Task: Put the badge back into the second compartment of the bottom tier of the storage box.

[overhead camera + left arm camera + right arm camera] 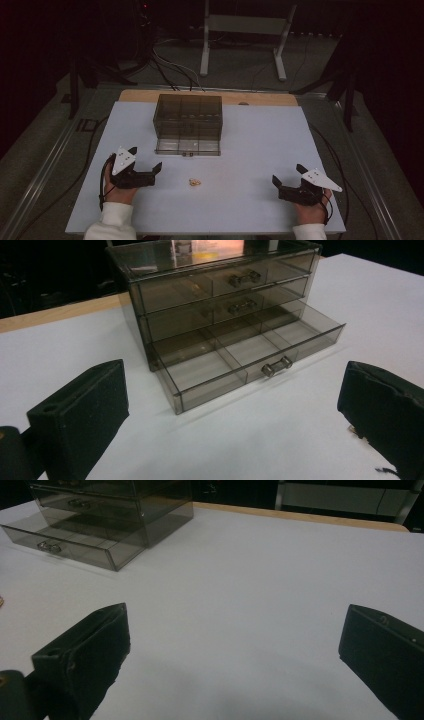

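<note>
Both my grippers released, jaws wide. Small gold item lies on white mat, btw left gripper & right gripper, before open bottom drawer. Left one nearer: approach low, pinch gently, then drop into drawer.

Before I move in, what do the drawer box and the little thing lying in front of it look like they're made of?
The drawer box looks like smoky clear plastic, glossy: its dividers show through the walls. Its handles look like metal, with a dull shine. The small item glints gold, perhaps metal jewellery; too small to be sure.

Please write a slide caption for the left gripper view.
Open left gripper faces smoky transparent plastic three-drawer box, bottom drawer pulled out.
</note>
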### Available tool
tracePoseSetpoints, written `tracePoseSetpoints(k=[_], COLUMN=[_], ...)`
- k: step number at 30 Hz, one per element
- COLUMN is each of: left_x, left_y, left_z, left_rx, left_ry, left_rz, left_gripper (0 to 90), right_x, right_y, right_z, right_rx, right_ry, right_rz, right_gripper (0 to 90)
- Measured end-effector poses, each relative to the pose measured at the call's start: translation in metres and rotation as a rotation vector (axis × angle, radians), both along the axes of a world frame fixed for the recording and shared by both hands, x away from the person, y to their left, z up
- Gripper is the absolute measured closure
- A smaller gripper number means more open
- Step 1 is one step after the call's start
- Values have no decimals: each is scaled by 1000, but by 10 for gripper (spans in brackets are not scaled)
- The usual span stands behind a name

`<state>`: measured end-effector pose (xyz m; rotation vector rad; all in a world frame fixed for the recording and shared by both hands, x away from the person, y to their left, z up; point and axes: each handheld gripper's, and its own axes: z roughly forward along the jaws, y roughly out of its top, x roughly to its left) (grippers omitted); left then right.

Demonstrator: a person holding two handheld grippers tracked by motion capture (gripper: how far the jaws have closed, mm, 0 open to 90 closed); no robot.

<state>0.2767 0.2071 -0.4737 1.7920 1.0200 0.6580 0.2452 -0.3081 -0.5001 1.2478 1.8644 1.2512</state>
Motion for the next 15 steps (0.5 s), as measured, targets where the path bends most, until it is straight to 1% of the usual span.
tracePoseSetpoints(k=[4,8,15], left_x=[2,3,7], left_y=[-2,-3,-8], left_z=[-1,-1,2], left_rx=[4,-1,17], left_ry=[5,6,3], left_rz=[-7,-9,-27], left_gripper=[6,6,6], right_x=[0,0,0], right_y=[0,0,0], right_z=[0,0,0], right_rx=[-1,0,0], right_ry=[-1,-2,-3], right_rz=[0,-2,-2], right_gripper=[4,4,4])
